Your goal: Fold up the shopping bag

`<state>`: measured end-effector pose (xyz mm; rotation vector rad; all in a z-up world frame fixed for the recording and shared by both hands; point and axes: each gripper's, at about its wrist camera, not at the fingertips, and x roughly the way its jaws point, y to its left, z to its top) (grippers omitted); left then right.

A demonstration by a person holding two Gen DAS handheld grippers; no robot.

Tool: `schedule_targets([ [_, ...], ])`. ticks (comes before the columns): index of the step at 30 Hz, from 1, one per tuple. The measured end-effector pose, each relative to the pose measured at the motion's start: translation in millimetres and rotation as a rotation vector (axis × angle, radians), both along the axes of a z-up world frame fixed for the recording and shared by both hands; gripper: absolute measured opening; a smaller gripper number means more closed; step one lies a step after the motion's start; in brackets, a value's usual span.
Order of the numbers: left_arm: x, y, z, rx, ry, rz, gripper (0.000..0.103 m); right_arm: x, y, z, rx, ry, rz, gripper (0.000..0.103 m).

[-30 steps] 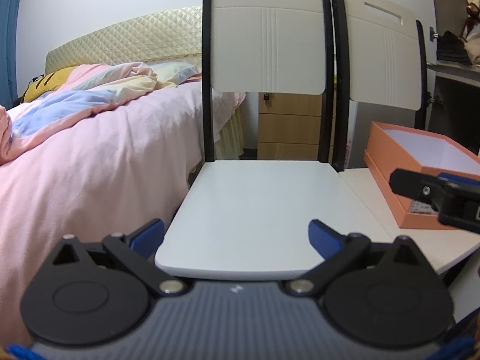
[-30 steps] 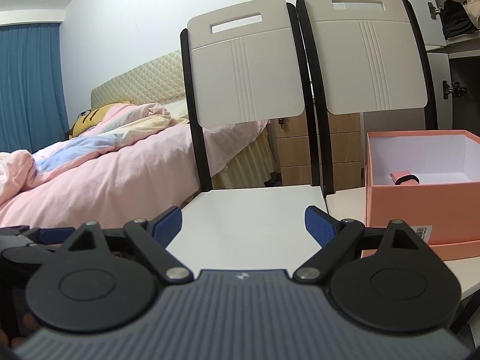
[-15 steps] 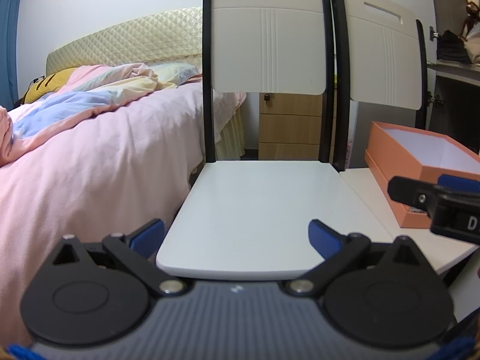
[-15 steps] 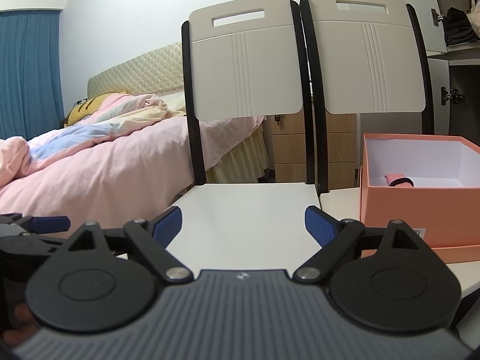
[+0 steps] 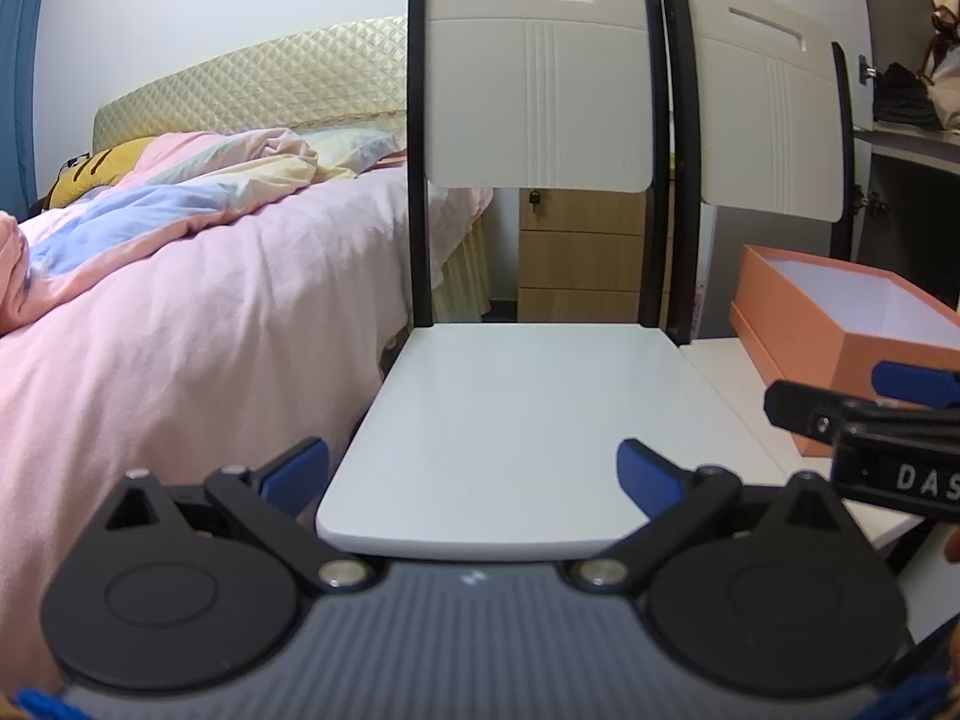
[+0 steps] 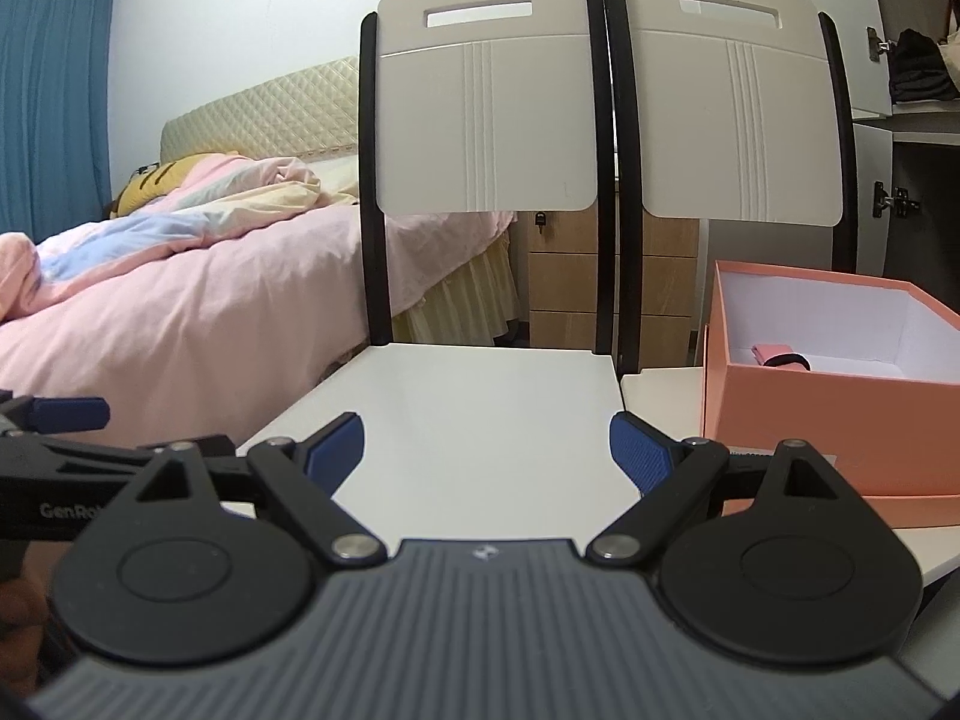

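One small pink item [image 6: 780,355] with a dark band lies on the white floor of the open orange box [image 6: 840,420]; from my right wrist view I cannot tell for certain that it is the shopping bag, and I see no other candidate in either view. The box sits on the seat of the right-hand chair [image 6: 738,96], toward its left side, with a label on its front wall.

My right claw [image 6: 487,444] hangs low before the seat of the left-hand chair [image 6: 486,102], its blue pads spread wide and nothing between them. My left claw [image 5: 474,471] is likewise wide open and empty, facing the same white seat from nearer the bed. Each claw shows at the edge of the other's view: the right one in front of the orange box [image 5: 840,324] in the left view, the left one low at the left side of the right view.

Both chairs stand side by side, backs touching or nearly so. Behind them is a wooden drawer unit [image 6: 576,276] with a small padlock. A bed [image 5: 180,312] with pink bedding and a quilted headboard lies to the left, and a blue curtain [image 6: 54,102] hangs beyond it.
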<state>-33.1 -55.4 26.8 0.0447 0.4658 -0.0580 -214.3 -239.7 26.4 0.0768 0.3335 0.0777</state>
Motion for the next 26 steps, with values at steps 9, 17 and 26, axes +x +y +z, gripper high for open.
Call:
schedule_targets([
  [9,0.5,-3.7,-1.1,0.013,0.002,-0.001,0.103,-119.2,25.4,4.7,-0.003,0.006,0.000,0.091],
  [17,0.6,-3.6,-1.3,0.017,0.003,-0.001,0.103,-232.3,47.1,18.0,-0.009,0.015,-0.002,0.091],
  [26,0.6,-3.4,-1.5,0.023,0.004,-0.001,0.103,-351.7,105.6,44.1,-0.005,0.026,0.028,0.091],
])
